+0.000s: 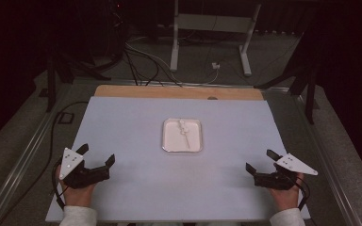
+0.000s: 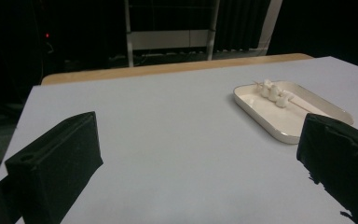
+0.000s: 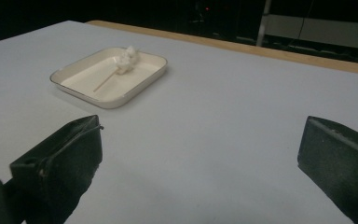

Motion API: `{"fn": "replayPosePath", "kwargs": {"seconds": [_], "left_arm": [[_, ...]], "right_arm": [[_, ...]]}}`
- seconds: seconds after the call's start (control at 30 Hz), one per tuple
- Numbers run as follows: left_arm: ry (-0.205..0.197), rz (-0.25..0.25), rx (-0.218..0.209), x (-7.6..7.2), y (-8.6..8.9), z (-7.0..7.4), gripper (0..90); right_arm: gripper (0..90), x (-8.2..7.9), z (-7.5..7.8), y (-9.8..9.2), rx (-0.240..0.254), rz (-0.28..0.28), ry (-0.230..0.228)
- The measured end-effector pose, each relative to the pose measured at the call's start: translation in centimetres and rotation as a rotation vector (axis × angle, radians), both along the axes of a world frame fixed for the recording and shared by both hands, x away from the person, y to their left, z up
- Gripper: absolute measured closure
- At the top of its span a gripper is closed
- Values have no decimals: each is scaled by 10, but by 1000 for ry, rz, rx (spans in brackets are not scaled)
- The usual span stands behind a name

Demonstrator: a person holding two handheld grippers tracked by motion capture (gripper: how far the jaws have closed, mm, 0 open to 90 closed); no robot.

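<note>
A shallow white tray (image 1: 169,143) sits in the middle of the pale table; in it lies a thin wooden skewer (image 1: 186,134) threaded with a few small white lumps at its far end. The left gripper view has the tray (image 2: 279,133) at the right with the lumps (image 2: 274,92) on its far side. In the right gripper view the tray (image 3: 144,86) is at the upper left, the skewer (image 3: 105,80) slanting across it. My left gripper (image 1: 96,155) rests at the near left, open and holding nothing. My right gripper (image 1: 260,161) rests at the near right, also open, nothing between its jaws.
The table (image 1: 132,117) has a bare wooden strip (image 1: 136,91) along its far edge. Beyond it stand a white metal frame (image 1: 212,28) and loose cables (image 1: 146,61) on the floor. A dark stand (image 1: 52,70) is at the far left.
</note>
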State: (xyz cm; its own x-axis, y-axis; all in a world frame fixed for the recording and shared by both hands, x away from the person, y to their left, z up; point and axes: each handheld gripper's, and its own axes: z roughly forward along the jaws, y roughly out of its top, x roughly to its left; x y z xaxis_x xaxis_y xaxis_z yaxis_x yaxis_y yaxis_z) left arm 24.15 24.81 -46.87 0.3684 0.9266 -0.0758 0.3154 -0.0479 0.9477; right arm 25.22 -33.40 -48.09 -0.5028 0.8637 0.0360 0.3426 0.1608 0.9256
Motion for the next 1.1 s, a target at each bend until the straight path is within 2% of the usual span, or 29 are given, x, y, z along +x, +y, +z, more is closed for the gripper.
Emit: {"fn": "replayPosePath", "kwargs": {"seconds": [0.2,0.3,0.6,0.83,1.1], "left_arm": [[7,7,5,0,-1,2,5],[5,9,-3,-1,-2,6,5],[18,-3,15,4,-11,19,6],[21,-28,30,14,-22,30,6],[31,-90,42,34,-47,41,5]], "right_arm": [[1,1,-1,0,16,-11,9],[1,1,-1,1,15,-14,10],[1,0,-2,0,26,-31,8],[1,-1,-2,-1,29,-39,10],[1,0,-2,0,18,-56,16]]}}
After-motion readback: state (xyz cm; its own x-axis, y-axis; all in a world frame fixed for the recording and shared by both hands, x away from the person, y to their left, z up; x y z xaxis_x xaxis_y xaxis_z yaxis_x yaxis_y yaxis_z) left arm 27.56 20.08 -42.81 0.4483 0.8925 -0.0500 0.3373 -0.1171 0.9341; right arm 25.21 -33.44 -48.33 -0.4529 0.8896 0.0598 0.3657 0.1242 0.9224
